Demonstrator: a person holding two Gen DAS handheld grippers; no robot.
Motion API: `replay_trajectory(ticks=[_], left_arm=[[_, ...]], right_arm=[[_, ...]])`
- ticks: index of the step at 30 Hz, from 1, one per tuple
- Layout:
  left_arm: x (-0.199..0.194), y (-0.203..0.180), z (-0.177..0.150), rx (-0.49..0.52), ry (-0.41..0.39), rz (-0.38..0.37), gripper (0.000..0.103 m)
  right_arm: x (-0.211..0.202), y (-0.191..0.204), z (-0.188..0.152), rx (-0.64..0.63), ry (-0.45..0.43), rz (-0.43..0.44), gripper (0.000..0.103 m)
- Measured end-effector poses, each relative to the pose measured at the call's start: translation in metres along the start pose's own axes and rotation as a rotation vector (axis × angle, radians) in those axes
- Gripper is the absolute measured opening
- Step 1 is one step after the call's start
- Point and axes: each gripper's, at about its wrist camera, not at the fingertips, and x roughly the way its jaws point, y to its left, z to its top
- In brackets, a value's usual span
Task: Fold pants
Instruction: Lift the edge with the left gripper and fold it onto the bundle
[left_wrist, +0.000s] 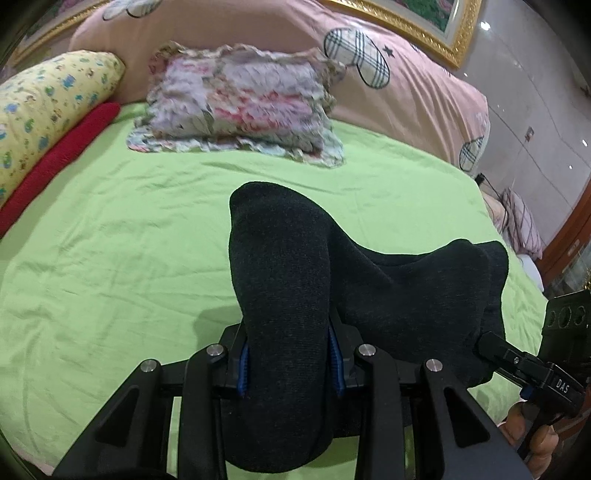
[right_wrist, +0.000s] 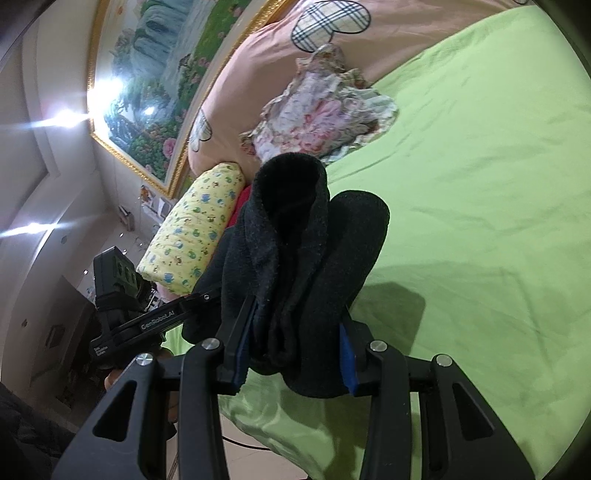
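Observation:
The pants (left_wrist: 332, 280) are dark charcoal knit, bunched and held up above the green bed sheet (left_wrist: 110, 258). My left gripper (left_wrist: 290, 354) is shut on a thick fold of the pants. My right gripper (right_wrist: 295, 343) is shut on another bunched part of the pants (right_wrist: 295, 258). The right gripper also shows in the left wrist view (left_wrist: 491, 347) at the lower right, gripping the cloth's right end. The left gripper shows in the right wrist view (right_wrist: 207, 295) at the left, close beside the cloth.
A floral pillow (left_wrist: 240, 107) lies at the head of the bed. A yellow patterned bolster (left_wrist: 48, 110) and a red cloth (left_wrist: 62, 155) lie along the left side. A pink duvet (left_wrist: 406, 85) is piled behind. The bed edge and floor (right_wrist: 251, 454) are below.

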Motion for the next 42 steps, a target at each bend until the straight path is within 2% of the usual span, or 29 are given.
replay_trajectory(ticks=[8,18,36,40,42], left_arm=[[-0.025,0.018,0.014,-0.043,-0.065,0.025,0.033],[-0.021,0.038,0.041,-0.083,-0.086,0.041,0.033],[0.058,0.078,0.08,-0.152,-0.041,0.111,0.033],[0.07,0.086,0.078,-0.174,-0.027,0.107,0.033],[0.077,0.088,0.074,-0.174,-0.011,0.109,0.033]], right_arm=[[0.018,0.02,0.017,-0.058,0.024,0.032,0.041],[0.049,0.022,0.052,-0.098,0.078,0.048,0.041],[0.131,-0.011,0.093,-0.051,0.182,0.021,0.041],[0.145,-0.018,0.098,-0.054,0.2,-0.015,0.042],[0.151,-0.022,0.098,-0.059,0.213,-0.059,0.044]])
